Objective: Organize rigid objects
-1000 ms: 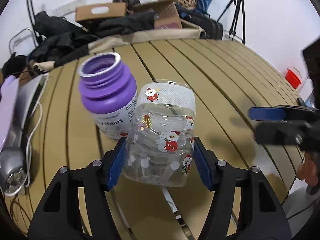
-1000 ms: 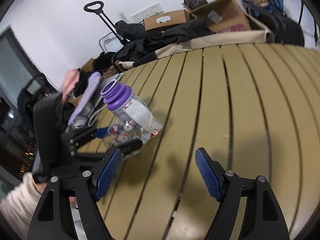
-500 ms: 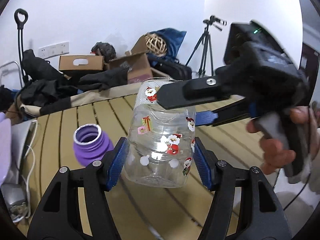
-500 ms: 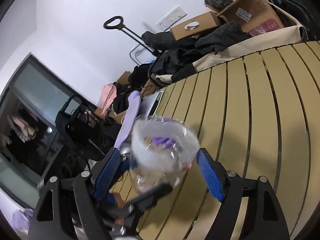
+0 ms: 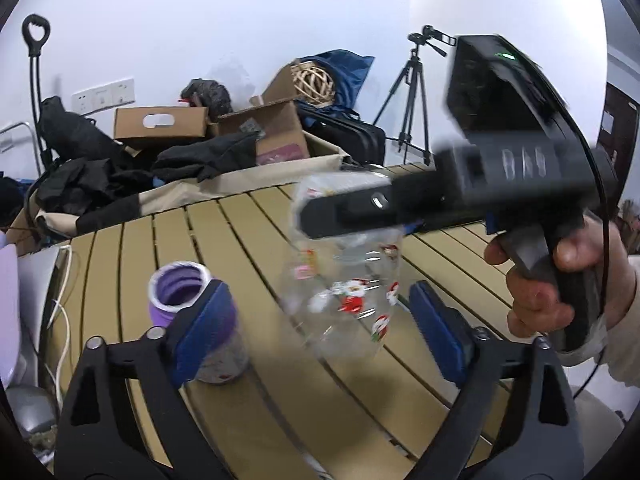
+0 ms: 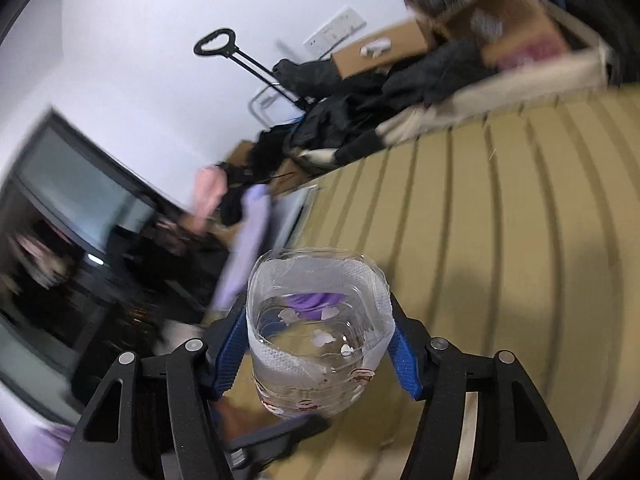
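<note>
1. In the left wrist view, the left hand-held gripper (image 5: 320,328) is seen spread wide, its blue pads (image 5: 204,332) clear of the jar (image 5: 344,300); nothing is gripped by it.
2. The jar, clear plastic with Santa stickers, is found between those parted pads but apart from both, raised above the counter (image 5: 132,256) and tilted, its long axis leaning from its base near the left hand-held gripper up toward the right one.
3. The purple bottle (image 5: 180,292) is seen standing upright on the counter, mouth open, partly hidden behind the left pad, near the counter's left edge.
4. The right hand-held gripper (image 6: 320,344) is closed on the jar at its white-banded rim, as the right wrist view shows; the pads are pressed to either side and the mouth is turned toward that camera.
5. The jar is thus judged to be carried by the right hand alone, so the next placement would be made from that side.
6. At the counter's far edge, boxes (image 5: 160,128) and dark clothes (image 5: 80,176) are piled.
</note>
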